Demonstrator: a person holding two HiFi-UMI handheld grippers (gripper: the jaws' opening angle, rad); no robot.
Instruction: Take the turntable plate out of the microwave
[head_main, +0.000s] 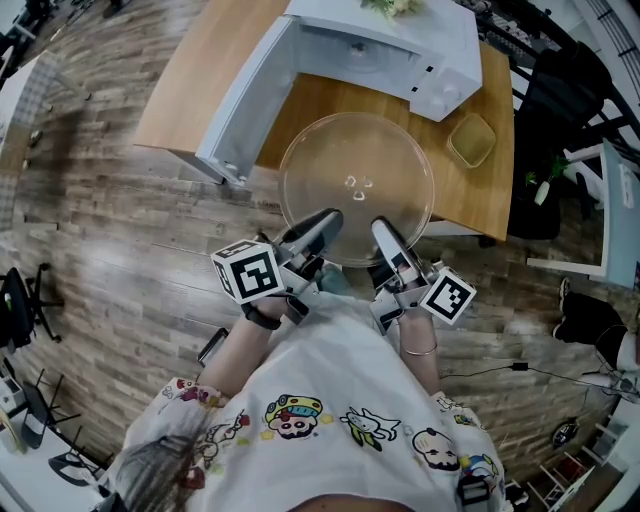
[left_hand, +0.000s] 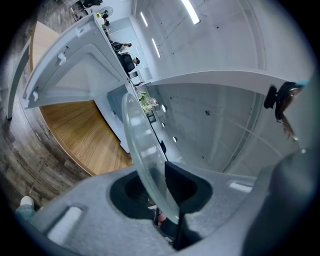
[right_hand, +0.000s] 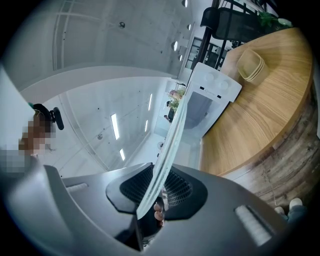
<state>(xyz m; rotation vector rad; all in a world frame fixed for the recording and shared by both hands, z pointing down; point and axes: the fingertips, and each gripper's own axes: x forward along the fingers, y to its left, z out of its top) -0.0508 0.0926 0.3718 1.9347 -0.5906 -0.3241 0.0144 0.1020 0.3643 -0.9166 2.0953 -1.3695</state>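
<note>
- Glass turntable plate (head_main: 357, 185) is out of the microwave (head_main: 440, 60). It is held flat in front of the open cavity, above the wooden table (head_main: 200, 80), with its near rim hanging past the table edge.
- Microwave door (head_main: 245, 95) is swung fully open to the left.
- Left gripper (head_main: 318, 232): jaws narrow, clamped on the plate's near rim, left of centre. Left gripper view shows the glass edge (left_hand: 142, 150) running between the pads.
- Right gripper (head_main: 385, 237): same, jaws closed on the near rim just right of centre. The plate edge (right_hand: 170, 145) sits between the pads in the right gripper view.
- The two grippers are near each other on the same side of the plate, both pointing level toward the microwave.
- Can't tell if the far side of the plate touches the table; it looks carried.
- Small yellowish square dish (head_main: 471, 139) sits on the table right of the plate, apart from it.
- Progress: removal looks essentially done, as the plate is clear of the cavity.
- Left to do, my guess: set the plate down on the table and let go. There is bare wood right under it.
- Risk: the glass is gripped on one edge only, so it could tip or slip.
</note>
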